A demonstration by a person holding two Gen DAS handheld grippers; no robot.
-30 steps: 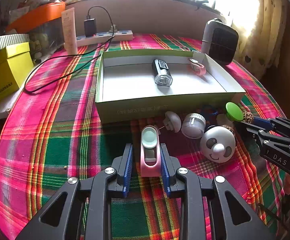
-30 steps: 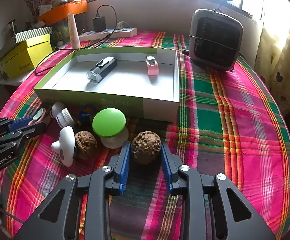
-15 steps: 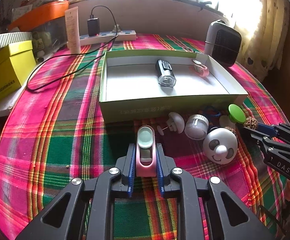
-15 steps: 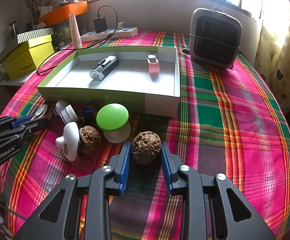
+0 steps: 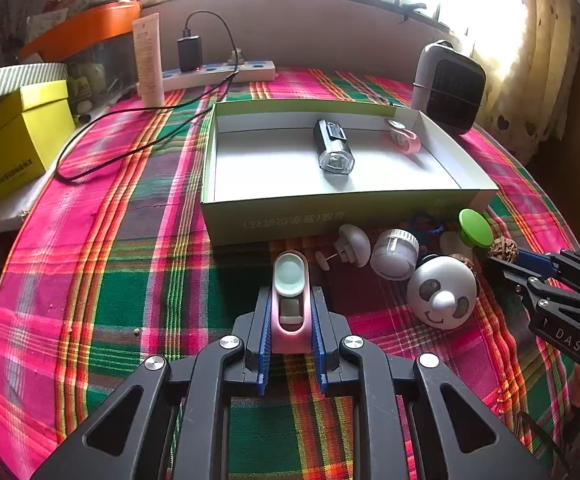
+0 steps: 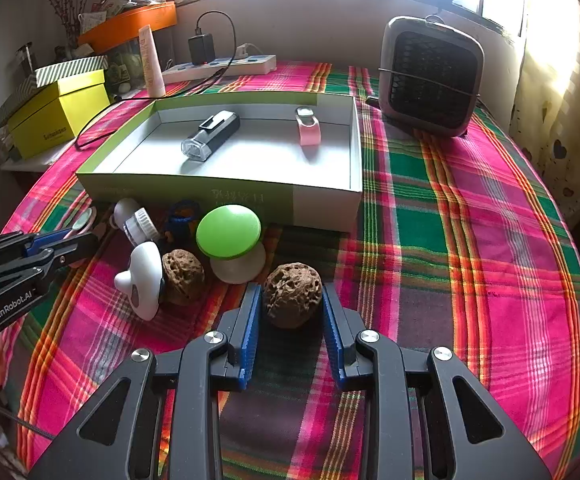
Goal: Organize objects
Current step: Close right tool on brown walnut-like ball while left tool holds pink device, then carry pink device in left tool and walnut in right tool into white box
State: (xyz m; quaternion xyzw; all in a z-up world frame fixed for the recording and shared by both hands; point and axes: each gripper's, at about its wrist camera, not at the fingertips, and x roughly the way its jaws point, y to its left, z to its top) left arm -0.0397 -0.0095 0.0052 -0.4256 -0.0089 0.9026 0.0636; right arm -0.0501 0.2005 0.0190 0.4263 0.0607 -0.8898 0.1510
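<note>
**Left tool clamped on the pink clip, right tool around the walnut**

My left tool [image 5: 291, 322] has just pressed its pads together on the pink clip [image 5: 290, 300], which was loose between them a second ago; it lies on the desk [image 5: 122, 280] before the open box [image 5: 329, 216], ready to lift. My right tool [image 6: 291, 312] sits part spread, unchanged, both pads touching the walnut [image 6: 292, 294] on the cloth.

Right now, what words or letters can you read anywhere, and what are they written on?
"GenRobot.AI": white letters on the black left gripper, right wrist view.
"DAS": white letters on the black right gripper, left wrist view; the rest is cut off.
Yellow cardboard box: dark word on its side, too blurred to read.
Shallow green cardboard tray: pale characters on its front wall, too faint to read.
</note>
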